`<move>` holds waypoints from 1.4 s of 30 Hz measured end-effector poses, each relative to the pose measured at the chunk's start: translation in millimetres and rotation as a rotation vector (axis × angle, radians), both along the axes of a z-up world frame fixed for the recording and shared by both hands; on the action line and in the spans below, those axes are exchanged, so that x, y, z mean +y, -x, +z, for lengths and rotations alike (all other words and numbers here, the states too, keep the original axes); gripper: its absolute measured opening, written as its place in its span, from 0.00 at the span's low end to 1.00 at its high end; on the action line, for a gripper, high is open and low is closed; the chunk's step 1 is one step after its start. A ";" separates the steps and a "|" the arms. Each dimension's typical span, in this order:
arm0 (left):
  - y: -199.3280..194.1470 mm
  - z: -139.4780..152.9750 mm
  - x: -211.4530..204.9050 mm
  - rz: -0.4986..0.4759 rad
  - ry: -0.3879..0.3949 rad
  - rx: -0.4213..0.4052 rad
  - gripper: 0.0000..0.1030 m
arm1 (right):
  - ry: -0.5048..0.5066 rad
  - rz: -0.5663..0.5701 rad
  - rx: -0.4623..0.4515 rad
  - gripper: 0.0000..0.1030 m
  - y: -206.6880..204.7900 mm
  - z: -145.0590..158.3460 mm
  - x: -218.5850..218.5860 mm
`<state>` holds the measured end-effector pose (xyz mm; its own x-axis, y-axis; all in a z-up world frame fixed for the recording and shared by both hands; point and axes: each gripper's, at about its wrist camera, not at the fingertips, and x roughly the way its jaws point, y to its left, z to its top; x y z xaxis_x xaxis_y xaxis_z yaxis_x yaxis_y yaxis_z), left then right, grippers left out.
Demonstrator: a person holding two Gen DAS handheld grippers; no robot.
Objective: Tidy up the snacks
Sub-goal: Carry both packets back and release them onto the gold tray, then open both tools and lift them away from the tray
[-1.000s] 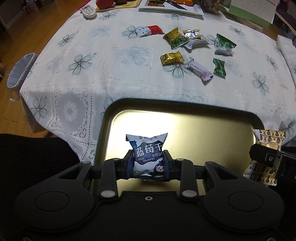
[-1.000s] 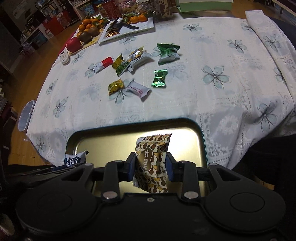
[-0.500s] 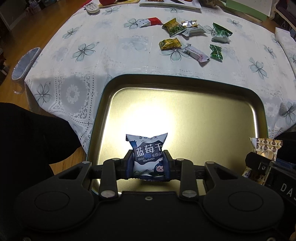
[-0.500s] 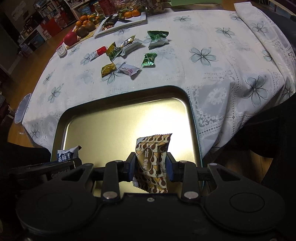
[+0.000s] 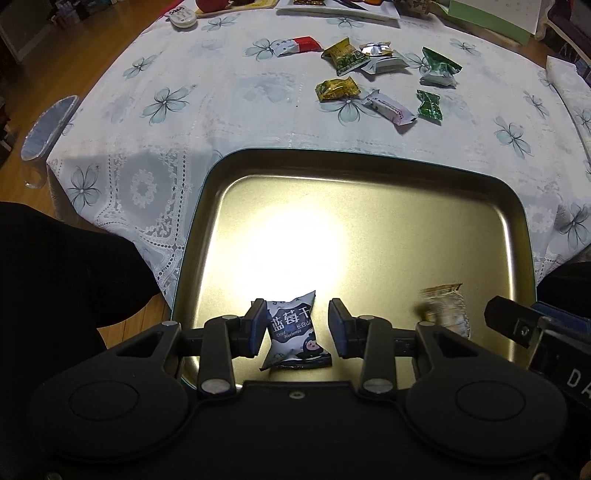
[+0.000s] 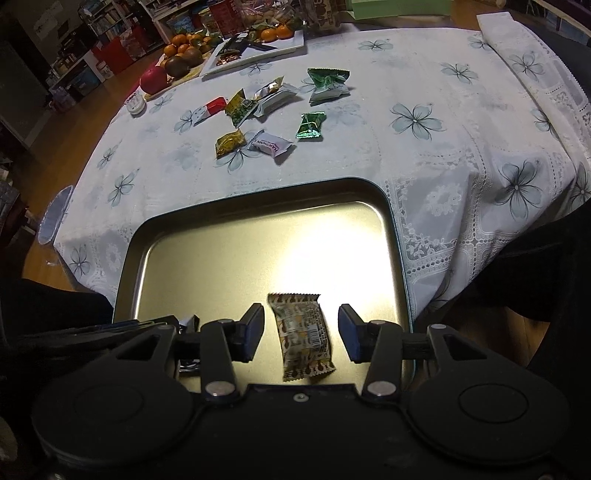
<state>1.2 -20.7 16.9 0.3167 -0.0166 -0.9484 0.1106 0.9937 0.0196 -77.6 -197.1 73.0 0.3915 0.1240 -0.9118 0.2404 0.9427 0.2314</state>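
A gold metal tray (image 5: 369,173) (image 6: 258,206) sits at the near edge of the flowered table. My left gripper (image 5: 297,328) hangs over its near part with the jaws opening; the blue blueberry packet (image 5: 293,334) lies tilted between them, free of the right pad. My right gripper (image 6: 301,332) is also opening, and the brown-and-white chocolate packet (image 6: 301,338) (image 5: 445,310) drops between its pads, touching neither. Several loose snack packets (image 5: 369,81) (image 6: 266,110) lie further back on the cloth.
A white plate and a board of oranges and apples (image 6: 192,59) stand at the table's far side. A small white round object (image 5: 183,16) rests near the far left corner. Dark trouser legs (image 5: 55,280) flank the tray. Wooden floor shows on the left.
Both grippers have opened and let go of their packets, which now lie or fall inside the tray. Earlier both moved back over the tray's near part.
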 end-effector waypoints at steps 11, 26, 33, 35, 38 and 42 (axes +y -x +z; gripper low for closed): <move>2.9 2.7 -2.0 -0.009 0.001 -0.007 0.45 | 0.047 0.020 0.011 0.65 2.8 1.5 0.2; 5.0 3.6 -2.8 -0.011 -0.001 -0.012 0.45 | -0.022 -0.030 0.100 0.65 -3.1 -12.8 -7.3; 4.6 2.0 -3.3 -0.011 0.006 -0.001 0.45 | -0.027 -0.029 0.116 0.65 -4.9 -15.8 -7.1; 5.0 1.8 -3.9 -0.016 0.003 0.001 0.45 | -0.024 -0.024 0.120 0.65 -5.1 -16.3 -6.2; 6.4 1.9 -4.8 -0.023 0.003 0.004 0.45 | -0.022 -0.018 0.120 0.65 -4.8 -15.7 -5.0; 7.9 1.6 -4.7 -0.028 0.004 0.017 0.45 | -0.020 -0.013 0.120 0.65 -4.4 -15.9 -4.4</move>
<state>-6.7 -25.4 18.5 0.3001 -0.0287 -0.9535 0.1383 0.9903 0.0137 -73.2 -201.4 57.1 0.2810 0.1379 -0.9497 0.2799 0.9348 0.2185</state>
